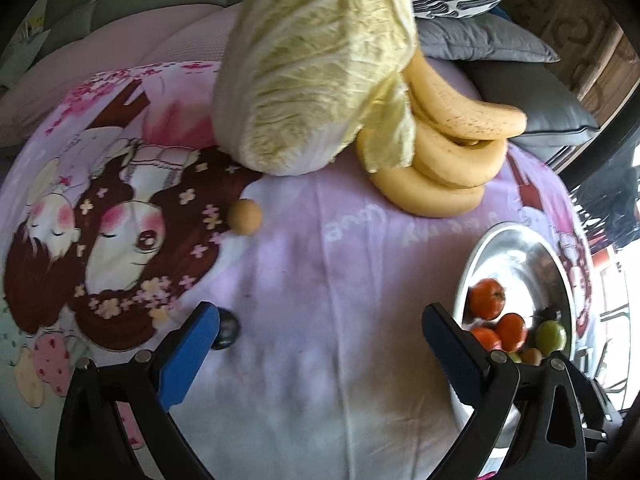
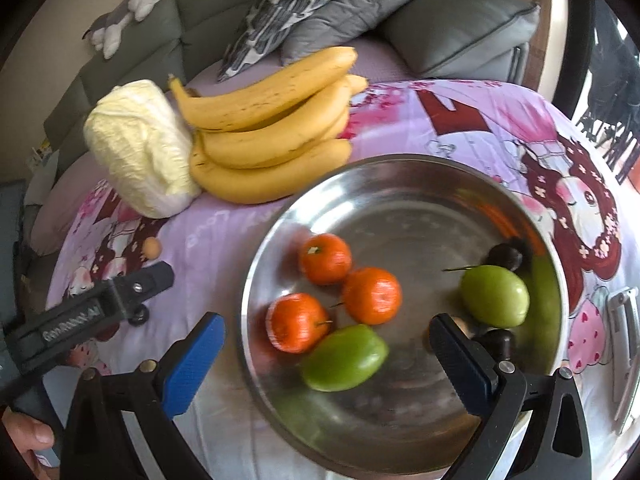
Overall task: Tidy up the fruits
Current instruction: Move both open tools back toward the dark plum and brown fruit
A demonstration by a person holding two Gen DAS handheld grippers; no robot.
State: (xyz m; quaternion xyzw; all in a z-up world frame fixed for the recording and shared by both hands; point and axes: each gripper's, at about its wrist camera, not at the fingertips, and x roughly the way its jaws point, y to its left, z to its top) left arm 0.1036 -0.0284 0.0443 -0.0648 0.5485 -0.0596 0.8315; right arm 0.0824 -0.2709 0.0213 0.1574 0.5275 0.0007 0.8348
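A: Where are your claws?

B: My left claw hangs over the cartoon-print cloth with its blue fingers spread wide and nothing between them. A small dark fruit lies on the cloth touching the tip of its left finger; it is blurred, maybe a plum. My right claw is spread wide too, empty, above the near rim of the steel bowl.

A: What is in the bowl?

B: Three oranges clustered at about 9 o'clock, touching or nearly so. One green fruit lies just beside them at 7 o'clock, a second green fruit at 3 o'clock. A dark round fruit sits just behind that second green one, and another dark fruit shows beside my right finger, partly hidden.

A: And outside it?

B: From the right wrist view, the bunch of bananas rests on the cloth at 11 o'clock from the bowl, and a napa cabbage leans against its stem end. A small tan round fruit lies alone on the cloth, near the cabbage and well apart from the bowl. My left claw's black body shows at 9 o'clock, with the hand gripping its handle
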